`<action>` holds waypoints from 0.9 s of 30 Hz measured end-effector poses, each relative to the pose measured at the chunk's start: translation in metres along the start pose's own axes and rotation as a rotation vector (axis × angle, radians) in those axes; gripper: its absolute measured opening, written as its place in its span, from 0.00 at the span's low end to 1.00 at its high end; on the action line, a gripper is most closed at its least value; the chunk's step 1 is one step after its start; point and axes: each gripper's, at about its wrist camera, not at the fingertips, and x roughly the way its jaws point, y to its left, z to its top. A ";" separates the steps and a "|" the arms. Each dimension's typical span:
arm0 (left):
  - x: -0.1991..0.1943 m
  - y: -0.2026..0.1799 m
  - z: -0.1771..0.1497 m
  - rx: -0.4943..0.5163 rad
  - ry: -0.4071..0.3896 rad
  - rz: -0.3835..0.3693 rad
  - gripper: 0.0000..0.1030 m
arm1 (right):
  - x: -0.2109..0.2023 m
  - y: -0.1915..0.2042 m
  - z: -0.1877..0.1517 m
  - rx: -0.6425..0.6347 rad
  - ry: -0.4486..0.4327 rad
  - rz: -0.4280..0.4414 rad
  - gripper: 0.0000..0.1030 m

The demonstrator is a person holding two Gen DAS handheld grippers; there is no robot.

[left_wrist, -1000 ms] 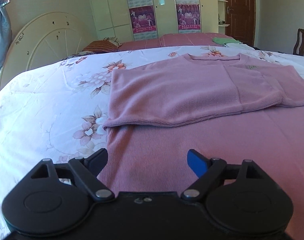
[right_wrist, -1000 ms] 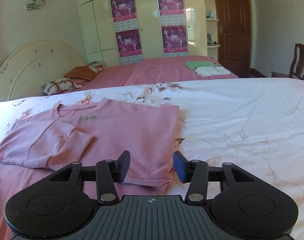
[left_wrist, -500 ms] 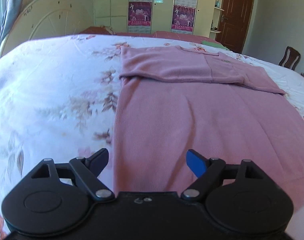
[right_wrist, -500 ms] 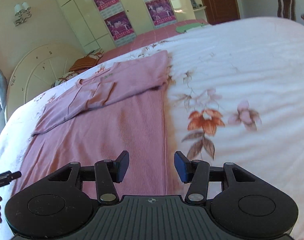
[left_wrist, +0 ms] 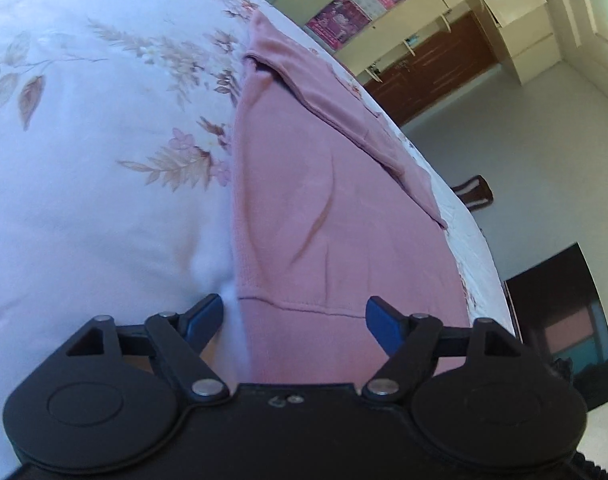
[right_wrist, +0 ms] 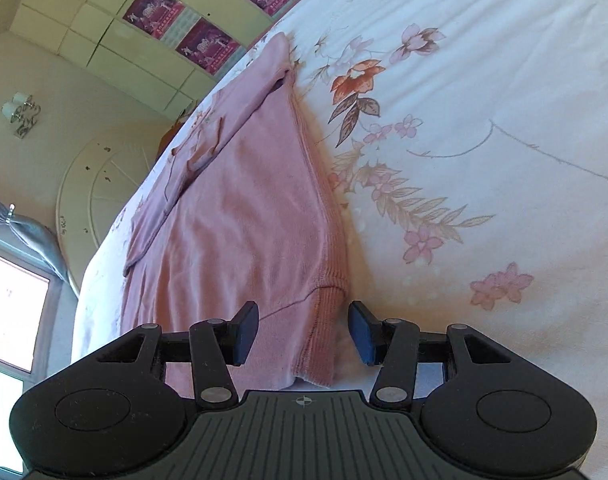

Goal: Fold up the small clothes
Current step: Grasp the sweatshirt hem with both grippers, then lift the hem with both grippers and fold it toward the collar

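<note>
A pink knit sweater (left_wrist: pixel 316 184) lies flat on the floral bedspread (left_wrist: pixel 84 184), its sleeves folded across the chest at the far end. My left gripper (left_wrist: pixel 294 318) is open, its blue pads either side of the hem's left corner. The sweater also shows in the right wrist view (right_wrist: pixel 240 220). My right gripper (right_wrist: pixel 304 334) is open around the hem's right corner, which lies between the pads.
The bedspread (right_wrist: pixel 484 120) stretches wide to the right of the sweater. A cream wardrobe (right_wrist: pixel 116 40) with purple posters stands behind the bed. A white headboard (right_wrist: pixel 92 188), a brown door (left_wrist: pixel 432 68) and a dark chair (left_wrist: pixel 474 194) are in the background.
Both grippers have drawn back from the sweater's upper part down to its bottom hem and tilted. Each now sits at a hem corner. Both stay open.
</note>
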 end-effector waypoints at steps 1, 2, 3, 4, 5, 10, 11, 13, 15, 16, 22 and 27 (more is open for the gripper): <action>0.007 -0.004 0.003 0.021 0.010 -0.016 0.87 | 0.004 0.001 0.000 -0.003 0.008 0.011 0.48; 0.013 -0.007 0.006 0.038 0.019 -0.022 0.87 | 0.009 0.003 0.001 -0.014 0.012 0.022 0.48; 0.019 -0.010 0.008 0.057 0.018 -0.022 0.86 | 0.012 0.004 0.003 -0.025 0.019 0.035 0.48; 0.022 -0.011 0.009 0.062 0.014 -0.021 0.86 | 0.016 0.004 0.003 -0.031 0.026 0.050 0.48; 0.023 -0.012 0.009 0.055 0.007 -0.021 0.85 | 0.020 0.003 0.004 -0.032 0.028 0.063 0.48; 0.022 -0.013 -0.004 0.062 0.013 0.010 0.48 | 0.021 -0.003 0.005 -0.020 0.048 0.104 0.46; 0.021 -0.019 -0.008 0.109 0.010 0.035 0.46 | 0.021 -0.003 0.004 -0.029 0.053 0.099 0.35; 0.022 -0.036 -0.013 0.214 0.021 0.108 0.46 | 0.025 -0.004 0.002 -0.051 0.084 0.075 0.14; 0.027 -0.052 -0.018 0.320 0.036 0.174 0.44 | 0.026 -0.004 0.000 -0.065 0.086 0.075 0.11; 0.028 -0.056 -0.019 0.350 0.028 0.203 0.30 | 0.025 -0.003 0.000 -0.069 0.085 0.070 0.10; -0.020 -0.032 -0.024 0.113 -0.249 -0.051 0.03 | -0.006 0.012 0.001 -0.110 -0.007 0.174 0.07; 0.007 -0.013 -0.037 0.058 -0.102 0.088 0.03 | -0.006 0.006 -0.005 -0.114 -0.007 0.115 0.07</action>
